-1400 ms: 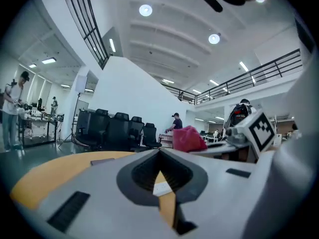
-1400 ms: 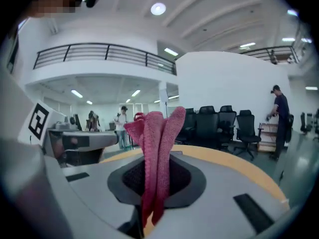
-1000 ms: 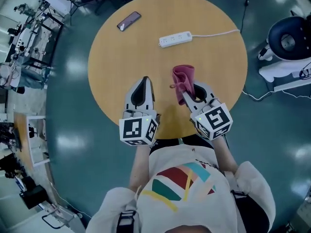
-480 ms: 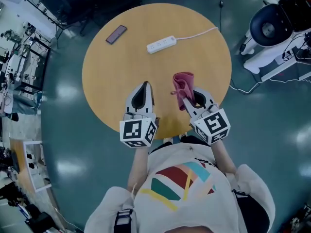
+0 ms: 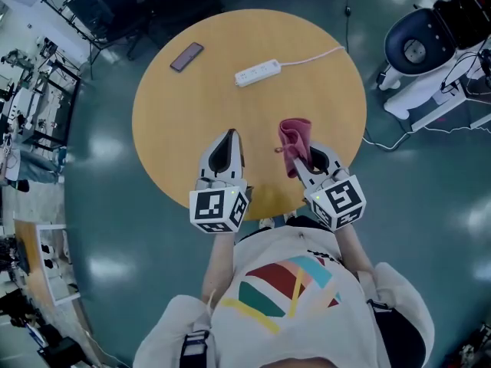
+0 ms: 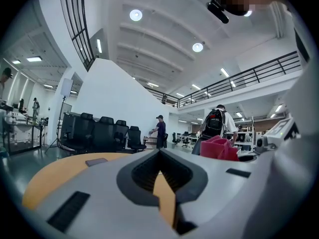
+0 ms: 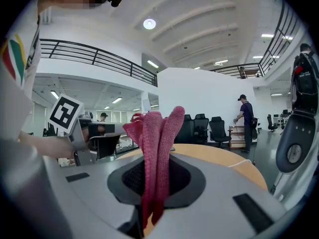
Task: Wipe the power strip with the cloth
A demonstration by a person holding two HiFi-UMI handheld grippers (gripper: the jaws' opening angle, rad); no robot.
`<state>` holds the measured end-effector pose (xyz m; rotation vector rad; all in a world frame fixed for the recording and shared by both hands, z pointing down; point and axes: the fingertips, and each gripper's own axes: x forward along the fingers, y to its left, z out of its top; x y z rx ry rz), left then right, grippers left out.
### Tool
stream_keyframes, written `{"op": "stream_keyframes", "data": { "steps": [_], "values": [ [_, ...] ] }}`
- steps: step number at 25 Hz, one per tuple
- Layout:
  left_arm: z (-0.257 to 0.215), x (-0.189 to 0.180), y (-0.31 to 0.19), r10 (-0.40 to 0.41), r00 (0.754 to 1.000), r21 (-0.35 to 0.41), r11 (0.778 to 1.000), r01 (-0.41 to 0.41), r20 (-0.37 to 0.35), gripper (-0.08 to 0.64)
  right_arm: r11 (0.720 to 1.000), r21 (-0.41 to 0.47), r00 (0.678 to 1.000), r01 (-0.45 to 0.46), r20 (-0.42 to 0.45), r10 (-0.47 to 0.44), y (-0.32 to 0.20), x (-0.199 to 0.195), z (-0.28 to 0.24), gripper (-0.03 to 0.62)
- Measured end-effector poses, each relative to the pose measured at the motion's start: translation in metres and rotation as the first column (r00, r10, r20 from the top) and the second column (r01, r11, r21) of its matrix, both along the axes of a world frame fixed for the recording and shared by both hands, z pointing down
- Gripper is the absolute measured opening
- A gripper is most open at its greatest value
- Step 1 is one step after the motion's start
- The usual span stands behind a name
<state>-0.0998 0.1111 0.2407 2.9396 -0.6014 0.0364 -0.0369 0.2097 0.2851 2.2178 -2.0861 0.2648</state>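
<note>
One round wooden desk (image 5: 176, 121) carries three loose things: one white power strip (image 5: 257, 73), one dark phone (image 5: 186, 57) and one pink cloth (image 5: 294, 136). There are two claws, one in each of the person's hands, both over the near edge of the desk.

The left claw (image 5: 228, 136) has its jaws brought together with nothing in them; in the left gripper view the claw (image 6: 159, 156) shows only a sliver of desk (image 6: 50, 180) behind the meeting tips, with the phone (image 6: 96, 161) lying flat further off and the cloth (image 6: 219, 148) off to the right.

The right claw (image 5: 305, 153) is clamped on the cloth. In the right gripper view the claw (image 7: 154, 183) pinches the folded cloth (image 7: 154, 133) low down, and its folds stand upright above the jaws.

The strip lies on the far half of the desk, well apart from the cloth and both claws. Its one white cord (image 5: 314, 56) runs off the right edge. The phone sits near the far left edge, apart from the strip.

The desk top is bare, pale wood. Around it is a glossy teal floor (image 5: 100, 205). A white and dark-blue machine (image 5: 430, 60) stands at the right, and racks of gear (image 5: 31, 106) line the left. The hall is tall and white, with ceiling lamps, a railed balcony (image 7: 94, 54) and a row of black chairs (image 6: 99, 131). A few people stand far off.
</note>
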Motion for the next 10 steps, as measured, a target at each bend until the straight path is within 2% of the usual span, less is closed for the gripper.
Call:
{"op": "stream_keyframes", "data": {
  "steps": [10],
  "values": [
    [0.012, 0.008, -0.011, -0.014, 1.0, -0.037, 0.999, 0.015, 0.027, 0.028, 0.999, -0.017, 0.999, 0.027, 0.017, -0.027, -0.011, 0.009, 0.013, 0.038]
  ]
}}
